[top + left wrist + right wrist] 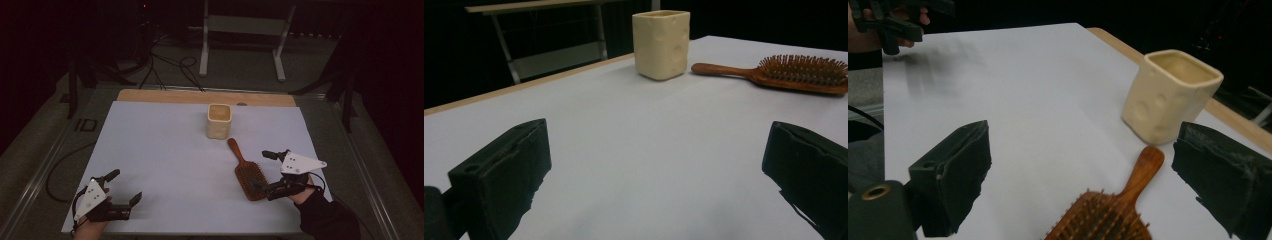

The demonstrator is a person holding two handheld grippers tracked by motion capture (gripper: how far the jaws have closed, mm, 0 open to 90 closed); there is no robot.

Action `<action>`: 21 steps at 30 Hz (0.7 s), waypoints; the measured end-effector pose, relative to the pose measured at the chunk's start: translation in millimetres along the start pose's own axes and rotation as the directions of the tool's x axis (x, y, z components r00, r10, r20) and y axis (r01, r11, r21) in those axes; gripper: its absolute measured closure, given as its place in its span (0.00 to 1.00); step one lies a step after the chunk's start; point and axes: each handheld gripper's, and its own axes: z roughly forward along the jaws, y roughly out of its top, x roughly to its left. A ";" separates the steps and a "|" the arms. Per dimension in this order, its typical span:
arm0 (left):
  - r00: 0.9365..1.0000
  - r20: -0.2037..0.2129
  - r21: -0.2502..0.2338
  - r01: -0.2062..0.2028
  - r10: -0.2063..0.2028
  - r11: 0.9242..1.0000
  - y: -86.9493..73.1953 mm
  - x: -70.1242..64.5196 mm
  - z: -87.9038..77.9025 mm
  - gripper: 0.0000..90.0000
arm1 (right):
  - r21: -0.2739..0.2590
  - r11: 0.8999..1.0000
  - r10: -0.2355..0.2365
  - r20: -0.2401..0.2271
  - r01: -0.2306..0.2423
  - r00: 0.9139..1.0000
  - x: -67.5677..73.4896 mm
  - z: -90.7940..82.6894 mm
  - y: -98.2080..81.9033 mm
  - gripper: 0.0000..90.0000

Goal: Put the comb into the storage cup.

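A wooden hairbrush (246, 172) lies bristles up on the white sheet (165, 150), its handle pointing at a cream square cup (219, 120) standing farther back. My right gripper (267, 174) is open just right of the brush head, one jaw beyond it and one nearer. In the right gripper view the brush (1118, 212) lies low between the open jaws of the right gripper (1083, 170), and the cup (1168, 95) stands behind it. My left gripper (125, 187) rests open at the front left with nothing between its jaws. The left gripper view has that gripper (656, 150) facing the cup (661, 44) and brush (784, 75).
The sheet covers a wooden table whose far edge (200, 96) shows bare. Beyond it stand a metal frame (245, 30) and floor cables (165, 70). The left hand and its gripper (893, 20) appear far off in the right gripper view.
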 end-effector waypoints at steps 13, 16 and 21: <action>1.000 0.000 -0.009 0.006 -0.006 1.000 0.3 0.7 -0.7 0.00 | 0.019 1.000 -0.013 -0.032 0.014 0.999 -19.3 25.0 20.6 0.09; 1.000 -0.009 -0.025 0.005 -0.005 1.000 2.0 0.5 -2.1 0.00 | 0.015 1.000 -0.015 -0.045 0.015 0.999 -23.3 31.2 25.0 0.09; 1.000 -0.006 -0.017 0.009 -0.009 1.000 1.1 0.9 -1.6 0.00 | 0.024 1.000 -0.015 -0.065 0.016 0.998 -31.3 40.8 30.2 0.09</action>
